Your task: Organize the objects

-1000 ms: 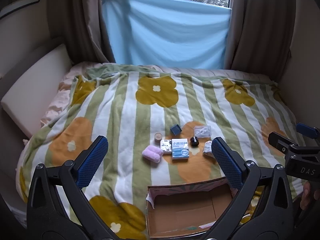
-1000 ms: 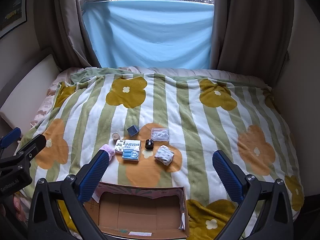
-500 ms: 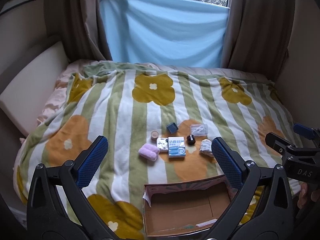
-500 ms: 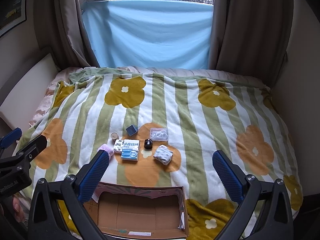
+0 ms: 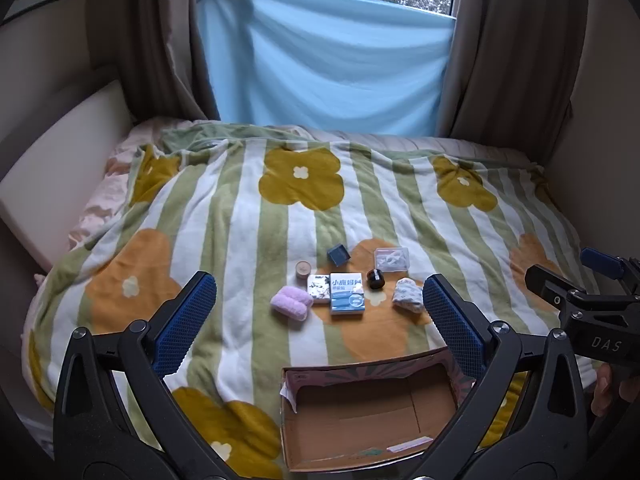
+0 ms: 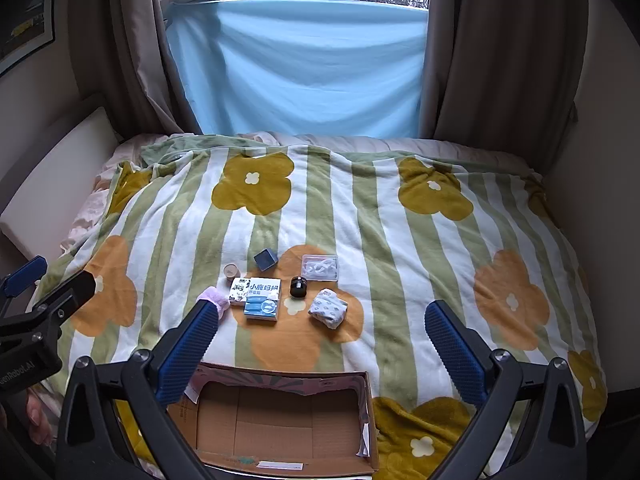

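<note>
Left wrist view alone: whole pink fluffy roll (image 5: 291, 306); both grippers, left gripper (image 5: 318, 320) and right gripper (image 6: 322, 338), spread apart, empty.

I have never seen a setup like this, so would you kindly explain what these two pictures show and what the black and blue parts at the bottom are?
There is no robot here: a person holds one hand-held gripper in each hand, and each carries a wide-angle camera looking forward along its two blue-padded fingers. One picture comes from the left gripper, the other from the right gripper; each also glimpses the other at its edge. Both are open and hold nothing.

On the green-striped flowered blanket lie a fluffy purple cloth roll, a blue and white printed box, a small black jar, a clear plastic case, a dark blue cube, a small tan round tin and a patterned white folded cloth. Nearest the cameras sits an open cardboard box.
</note>
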Motion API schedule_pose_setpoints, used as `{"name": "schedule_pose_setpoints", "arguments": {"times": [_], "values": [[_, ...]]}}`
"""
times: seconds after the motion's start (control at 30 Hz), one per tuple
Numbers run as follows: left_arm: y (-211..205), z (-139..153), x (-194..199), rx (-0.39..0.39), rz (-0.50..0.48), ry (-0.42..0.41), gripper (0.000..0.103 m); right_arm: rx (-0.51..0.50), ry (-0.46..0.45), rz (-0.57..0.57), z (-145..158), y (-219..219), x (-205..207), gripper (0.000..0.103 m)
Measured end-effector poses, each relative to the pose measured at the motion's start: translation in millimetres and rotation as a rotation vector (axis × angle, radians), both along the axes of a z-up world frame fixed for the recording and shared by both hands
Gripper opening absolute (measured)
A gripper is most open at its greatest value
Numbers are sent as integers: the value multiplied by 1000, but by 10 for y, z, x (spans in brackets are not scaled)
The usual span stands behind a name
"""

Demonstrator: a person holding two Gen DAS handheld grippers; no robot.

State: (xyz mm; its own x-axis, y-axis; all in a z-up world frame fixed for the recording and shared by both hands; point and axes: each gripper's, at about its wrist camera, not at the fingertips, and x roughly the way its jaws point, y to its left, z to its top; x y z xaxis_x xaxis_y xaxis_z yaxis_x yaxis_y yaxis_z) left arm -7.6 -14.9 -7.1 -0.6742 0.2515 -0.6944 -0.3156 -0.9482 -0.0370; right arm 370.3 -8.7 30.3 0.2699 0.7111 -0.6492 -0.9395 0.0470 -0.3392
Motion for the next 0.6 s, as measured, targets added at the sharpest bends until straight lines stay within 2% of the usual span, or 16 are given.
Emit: {"name": "schedule_pose_setpoints", "arguments": {"times": [0.6], "values": [[-47,82,-29,3,-39,11,103,13,7,-6,86,-58,-28,103]]}}
